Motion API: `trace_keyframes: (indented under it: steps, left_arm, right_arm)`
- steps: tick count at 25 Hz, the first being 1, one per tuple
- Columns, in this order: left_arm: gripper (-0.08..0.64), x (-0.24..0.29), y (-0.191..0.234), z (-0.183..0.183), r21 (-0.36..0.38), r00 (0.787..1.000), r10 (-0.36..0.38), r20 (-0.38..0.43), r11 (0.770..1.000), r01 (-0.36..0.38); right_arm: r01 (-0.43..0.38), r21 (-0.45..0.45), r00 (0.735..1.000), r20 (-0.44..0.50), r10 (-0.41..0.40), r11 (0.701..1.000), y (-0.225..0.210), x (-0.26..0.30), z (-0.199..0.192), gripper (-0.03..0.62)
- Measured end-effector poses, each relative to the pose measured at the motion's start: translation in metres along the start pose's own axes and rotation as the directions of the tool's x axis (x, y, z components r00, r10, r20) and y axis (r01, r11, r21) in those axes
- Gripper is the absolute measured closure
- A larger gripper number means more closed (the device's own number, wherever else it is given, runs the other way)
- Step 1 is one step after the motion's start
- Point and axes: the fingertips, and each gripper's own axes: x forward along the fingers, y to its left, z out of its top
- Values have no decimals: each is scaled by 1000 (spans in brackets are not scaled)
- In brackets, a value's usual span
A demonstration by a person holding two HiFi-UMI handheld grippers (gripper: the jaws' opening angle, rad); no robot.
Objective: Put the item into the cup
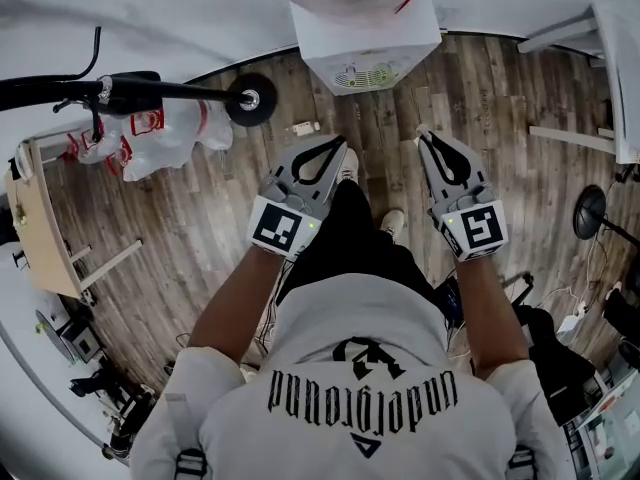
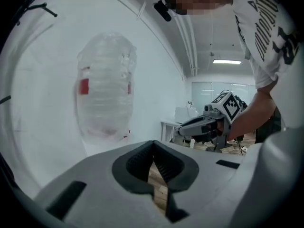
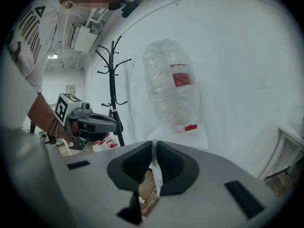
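Note:
Both grippers are held out side by side over a wooden floor (image 1: 200, 218). In the right gripper view, my right gripper (image 3: 154, 146) is shut on a thin white strip with a jagged edge (image 3: 156, 172), which stands edge-on between the pads. The strip does not show in the head view, where the right gripper (image 1: 426, 138) points away from the body. My left gripper (image 1: 336, 143) is shut, its tips touching with nothing between them (image 2: 153, 146). No cup shows in any view.
A white water dispenser (image 1: 366, 48) with a clear bottle (image 3: 173, 87) stands against the wall straight ahead. At the left are a black coat rack (image 1: 250, 98), red-and-white plastic bags (image 1: 160, 138) and a wooden table (image 1: 40, 228). White furniture (image 1: 600, 58) stands at the right.

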Motion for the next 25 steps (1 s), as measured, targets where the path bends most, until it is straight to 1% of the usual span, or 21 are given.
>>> trace_keyframes:
  steps: [3, 9, 11, 17, 21, 25]
  left_arm:
    - [552, 17, 15, -25, 1, 1000, 0, -24, 1000, 0]
    - [552, 50, 35, -82, 45, 998, -18, -53, 999, 20]
    - [552, 63, 42, -97, 48, 998, -13, -62, 999, 16]
    - [552, 94, 67, -142, 25, 995, 14, -94, 1000, -12]
    - [551, 111, 75, -175, 18, 992, 7, -124, 1000, -5]
    - [551, 123, 84, -196, -3, 989, 18, -144, 1000, -18]
  right_arm:
    - [5, 11, 999, -42, -4, 1000, -11, 29, -30, 551]
    - [22, 30, 990, -137, -18, 999, -31, 76, -93, 551]
    - [22, 32, 986, -166, -17, 999, -39, 92, -115, 551]
    - [43, 49, 969, -246, -30, 998, -63, 139, -174, 549]
    - [61, 75, 955, -295, -36, 995, -77, 169, -209, 549]
    - [78, 102, 941, -337, -39, 992, -87, 195, -240, 549]
